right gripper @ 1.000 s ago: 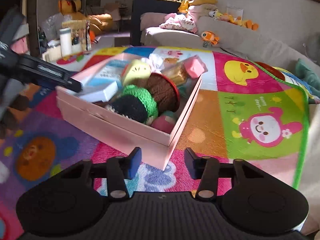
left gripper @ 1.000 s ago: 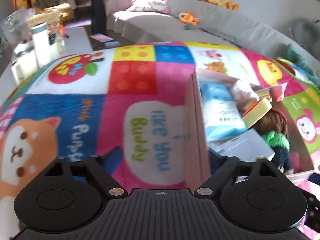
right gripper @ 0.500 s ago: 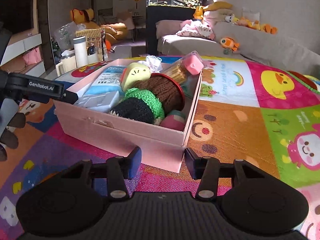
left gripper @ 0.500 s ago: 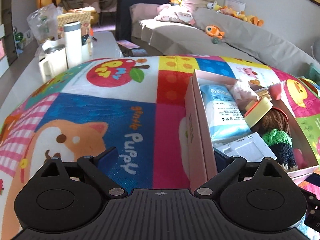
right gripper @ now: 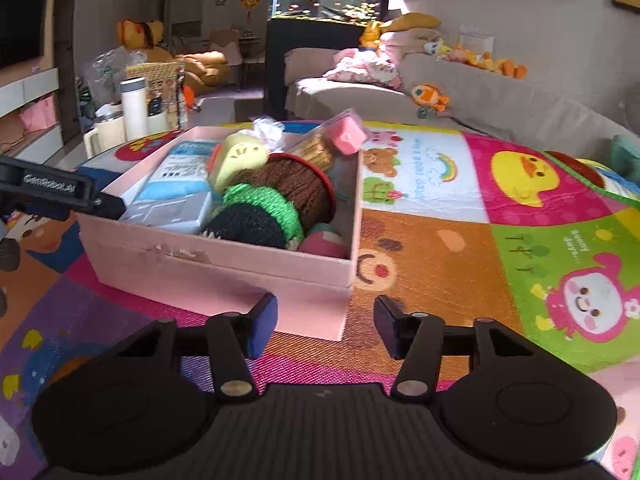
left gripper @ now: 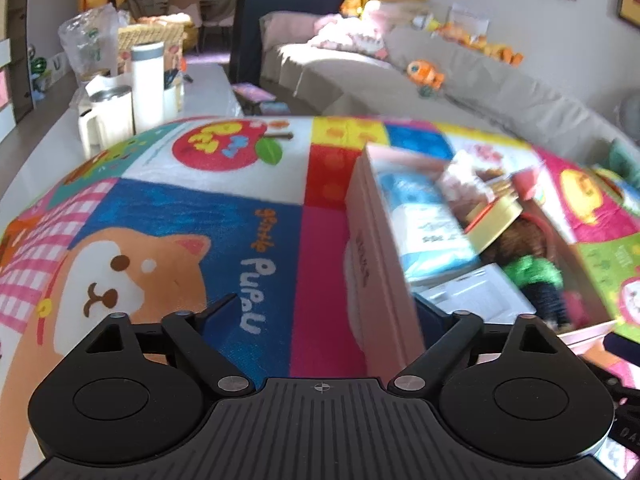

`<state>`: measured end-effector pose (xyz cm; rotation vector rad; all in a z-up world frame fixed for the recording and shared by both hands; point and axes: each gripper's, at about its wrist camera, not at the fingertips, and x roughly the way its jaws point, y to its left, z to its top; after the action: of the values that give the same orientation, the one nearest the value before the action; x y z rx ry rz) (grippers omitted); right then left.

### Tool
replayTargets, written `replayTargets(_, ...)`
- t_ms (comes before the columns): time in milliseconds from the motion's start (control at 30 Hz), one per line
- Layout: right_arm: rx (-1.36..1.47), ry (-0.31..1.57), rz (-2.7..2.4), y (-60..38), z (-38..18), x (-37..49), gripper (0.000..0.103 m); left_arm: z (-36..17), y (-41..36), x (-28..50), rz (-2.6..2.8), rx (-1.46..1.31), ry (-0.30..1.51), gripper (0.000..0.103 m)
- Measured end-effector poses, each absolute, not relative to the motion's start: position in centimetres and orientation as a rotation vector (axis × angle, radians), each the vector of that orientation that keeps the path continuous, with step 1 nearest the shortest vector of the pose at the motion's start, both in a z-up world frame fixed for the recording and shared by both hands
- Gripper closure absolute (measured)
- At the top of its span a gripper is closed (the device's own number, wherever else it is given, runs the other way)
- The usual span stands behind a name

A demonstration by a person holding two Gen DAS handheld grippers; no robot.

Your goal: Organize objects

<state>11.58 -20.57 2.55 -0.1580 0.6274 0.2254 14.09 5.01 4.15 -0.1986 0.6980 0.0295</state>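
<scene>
A pink box [left gripper: 376, 264] [right gripper: 224, 268] stands on the colourful play mat [left gripper: 192, 216], packed with a blue-white packet [left gripper: 424, 220], a white carton [right gripper: 168, 212], a yellow plush [right gripper: 236, 160], brown and green knitted pieces [right gripper: 296, 188] and a pink cube [right gripper: 348, 136]. My left gripper [left gripper: 324, 316] straddles the box's left wall with one finger inside; its jaws are closing, and the pads stay apart from the wall. One of its fingers [right gripper: 56, 194] shows in the right wrist view. My right gripper [right gripper: 326, 326] sits at the box's near right corner with jaws opening, not pressing.
A white flask [left gripper: 147, 80] and white jugs [left gripper: 106, 120] stand on a pale table beyond the mat's far left. A grey sofa [right gripper: 500, 100] with plush toys runs along the back right. A fish tank [right gripper: 324, 4] is behind it.
My right gripper's jaws have spread wider and it has come closer to the box corner. The left gripper has shifted sideways along the box's left wall, and its jaws have narrowed a little.
</scene>
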Motion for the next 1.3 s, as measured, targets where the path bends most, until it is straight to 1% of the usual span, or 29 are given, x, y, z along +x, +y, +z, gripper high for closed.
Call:
replayTargets(33, -0.149, 0.626, 0.221, -20.7, 2.8, 11.3, 0.028, 4.6, 5.0, 13.3, 0.032, -0.205, 0.667, 0.015)
replayTargets(67, -0.136, 0.62, 0.221, -20.9, 3.1, 10.8, 0.022, 5.3, 5.0, 12.1, 0.037, -0.212, 0.625, 0.016)
replayTargets(100, -0.123, 0.613, 0.226, -21.0, 3.4, 10.3, 0.013, 5.9, 5.0, 10.9, 0.033, -0.218, 0.588, 0.016)
replayTargets(133, -0.114, 0.611, 0.23, -21.1, 3.5, 9.6, 0.009, 6.3, 5.0, 9.8, 0.017, -0.216, 0.566, 0.016)
replayTargets(233, -0.096, 0.634, 0.24, -21.2, 3.7, 7.4, 0.002, 6.4, 4.0, 6.0, -0.058, -0.19, 0.577, 0.016)
replayTargets(267, -0.087, 0.647, 0.247, -21.3, 3.7, 6.7, 0.0, 6.0, 3.5, 4.8, -0.077, -0.176, 0.589, 0.016)
replayTargets(400, -0.071, 0.711, 0.25, -21.4, 2.9, 3.8, 0.0, 3.2, 1.1, 0.2, -0.113, -0.116, 0.671, 0.016)
replayTargets(500, -0.108, 0.75, 0.211, -21.0, 1.7, 2.3, 0.0, 1.2, -0.2, -0.8, -0.071, -0.086, 0.713, 0.016)
replayTargets(567, -0.171, 0.757, 0.179, -20.6, 0.6, 1.9, 0.0, 0.5, -1.1, -1.4, -0.018, -0.044, 0.672, 0.017)
replayTargets(600, -0.207, 0.764, 0.155, -20.3, 0.0, 2.0, 0.0, 0.2, -1.7, -1.3, 0.002, -0.016, 0.673, 0.015)
replayTargets(633, -0.206, 0.73, 0.158, -20.5, -0.2, 1.7, 0.0, 0.0, -2.4, -1.1, 0.012, 0.026, 0.672, 0.013)
replayTargets(667, -0.218, 0.716, 0.153, -20.5, -0.4, 1.7, 0.0, 0.1, -2.6, -1.0, 0.019, 0.037, 0.668, 0.013)
replayTargets(733, -0.202, 0.678, 0.167, -20.8, -0.8, 1.8, 0.0, 0.1, -2.3, -0.6, 0.026, 0.005, 0.674, 0.011)
replayTargets(967, -0.066, 0.695, 0.179, -22.1, -1.4, 2.7, 0.0, -0.1, -2.5, -0.8, 0.04, -0.002, 0.674, 0.009)
replayTargets(1133, -0.066, 0.693, 0.182, -21.9, -1.4, 2.7, 0.0, -0.2, -3.0, 0.0, 0.07, -0.005, 0.682, 0.003)
replayTargets(1300, -0.056, 0.693, 0.182, -22.0, -1.5, 2.7, 0.0, -0.2, -3.2, 0.1, 0.074, -0.007, 0.683, 0.002)
